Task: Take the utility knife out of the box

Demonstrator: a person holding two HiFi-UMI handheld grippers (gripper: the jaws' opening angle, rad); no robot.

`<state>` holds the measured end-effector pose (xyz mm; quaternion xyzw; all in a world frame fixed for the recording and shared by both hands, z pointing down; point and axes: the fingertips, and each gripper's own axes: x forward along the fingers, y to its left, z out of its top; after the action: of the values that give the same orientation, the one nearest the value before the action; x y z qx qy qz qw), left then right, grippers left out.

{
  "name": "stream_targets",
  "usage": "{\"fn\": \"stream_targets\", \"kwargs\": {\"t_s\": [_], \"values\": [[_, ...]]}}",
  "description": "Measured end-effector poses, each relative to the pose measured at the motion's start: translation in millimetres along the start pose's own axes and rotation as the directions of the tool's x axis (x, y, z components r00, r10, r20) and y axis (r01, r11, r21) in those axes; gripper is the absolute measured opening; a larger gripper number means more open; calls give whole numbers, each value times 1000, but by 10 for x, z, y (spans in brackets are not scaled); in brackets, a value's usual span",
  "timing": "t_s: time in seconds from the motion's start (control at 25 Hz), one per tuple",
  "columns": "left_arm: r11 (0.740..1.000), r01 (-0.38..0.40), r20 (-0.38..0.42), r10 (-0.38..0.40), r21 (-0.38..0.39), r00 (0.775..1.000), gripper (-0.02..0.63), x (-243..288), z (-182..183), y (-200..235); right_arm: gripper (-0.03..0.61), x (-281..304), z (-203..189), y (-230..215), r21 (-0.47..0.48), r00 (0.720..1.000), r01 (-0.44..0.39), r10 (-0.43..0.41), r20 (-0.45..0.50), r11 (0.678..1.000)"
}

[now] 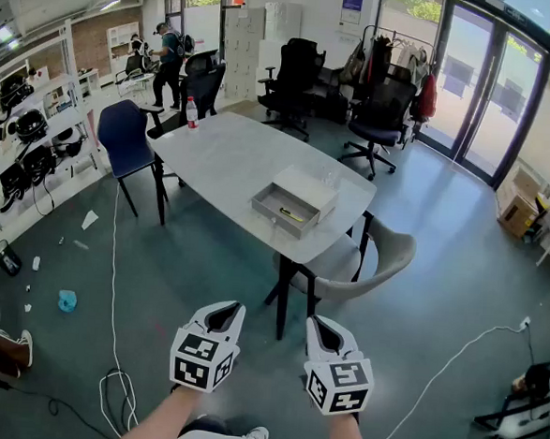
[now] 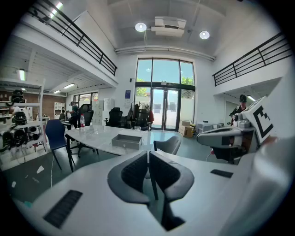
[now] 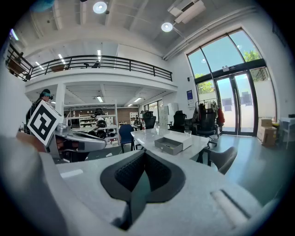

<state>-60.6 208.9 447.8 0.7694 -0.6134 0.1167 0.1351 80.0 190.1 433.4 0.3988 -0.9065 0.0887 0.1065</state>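
A grey box (image 1: 296, 199) sits on the near right part of a white table (image 1: 223, 154), its drawer pulled out toward me. In the drawer lies the yellow and black utility knife (image 1: 291, 214). Both grippers hang low in front of me, well short of the table. My left gripper (image 1: 224, 312) is shut with nothing in it, and my right gripper (image 1: 323, 324) is shut and empty too. The left gripper view looks past the left gripper (image 2: 148, 156) to the box (image 2: 126, 141) far ahead. The right gripper (image 3: 144, 156) likewise points toward the box (image 3: 173, 144).
A grey shell chair (image 1: 371, 260) stands at the table's near right, a blue chair (image 1: 126, 134) at its left. A bottle (image 1: 191, 112) stands on the far corner, a glass (image 1: 332, 178) behind the box. Cables (image 1: 114, 343) trail on the floor. A person (image 1: 167, 61) stands far back.
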Motion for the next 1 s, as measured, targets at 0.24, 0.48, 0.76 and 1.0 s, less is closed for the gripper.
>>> {"fn": "stream_targets", "kwargs": {"t_s": [0.24,0.48,0.76,1.0], "values": [[1000,-14,-10,14,-13,1000,22,22,-47,-49,5,-17,-31,-38,5,1000,-15,15,-5,1000],[1000,6,-7,-6,-5,1000,23,95,-15,-106,5,25,-19,-49,3,1000,-24,24,-3,1000],[1000,14,8,-14,-12,1000,25,240,33,86,5,244,5,-62,7,1000,-15,15,-1,1000],[999,32,21,-31,-28,999,26,538,168,310,5,553,63,-181,13,1000,-3,3,-18,1000]]}}
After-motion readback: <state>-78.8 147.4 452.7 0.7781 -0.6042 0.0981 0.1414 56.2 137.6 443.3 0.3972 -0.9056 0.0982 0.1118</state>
